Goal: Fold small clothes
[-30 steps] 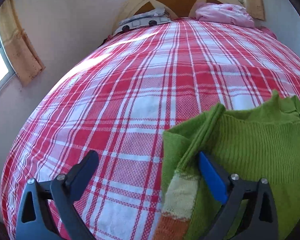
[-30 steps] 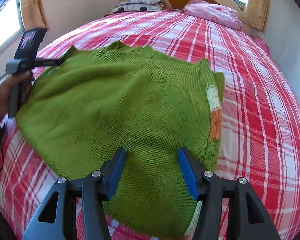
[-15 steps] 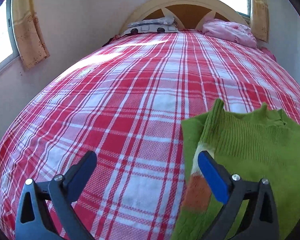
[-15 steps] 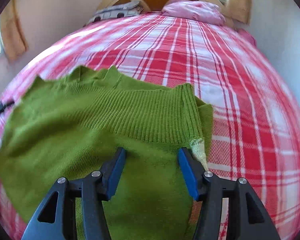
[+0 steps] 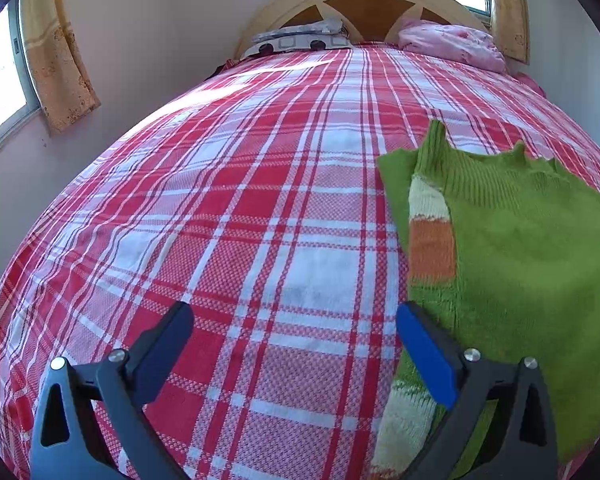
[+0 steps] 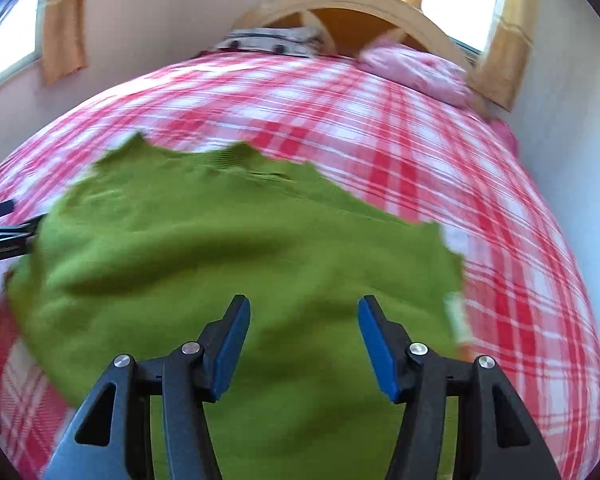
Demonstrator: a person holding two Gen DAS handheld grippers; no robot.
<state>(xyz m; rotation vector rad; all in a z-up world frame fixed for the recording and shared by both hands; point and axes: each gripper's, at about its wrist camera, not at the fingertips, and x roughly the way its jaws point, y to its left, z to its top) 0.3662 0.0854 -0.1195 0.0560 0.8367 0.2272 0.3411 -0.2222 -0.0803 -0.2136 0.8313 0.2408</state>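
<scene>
A green knitted sweater (image 5: 520,248) lies flat on the red and white plaid bedspread (image 5: 260,200). Its folded-in sleeve, with cream and orange bands (image 5: 432,240), runs along its left edge. My left gripper (image 5: 294,320) hangs open over bare bedspread, and its right finger sits just beside the sweater's edge. In the blurred right wrist view, my right gripper (image 6: 304,308) is open above the sweater's body (image 6: 220,248) with nothing between its fingers. The left tool's dark frame (image 6: 4,236) pokes in at the sweater's left side.
A cream and wood headboard (image 5: 360,4) closes the far end of the bed. A patterned pillow (image 5: 300,38) and a pink pillow (image 5: 452,42) lie against it. Curtained windows (image 5: 56,60) and walls stand close on both sides.
My left gripper slid left off the sweater, so the striped sleeve is now beside its right finger, not between the fingers. My right gripper swept across the sweater, and its view is now blurred.
</scene>
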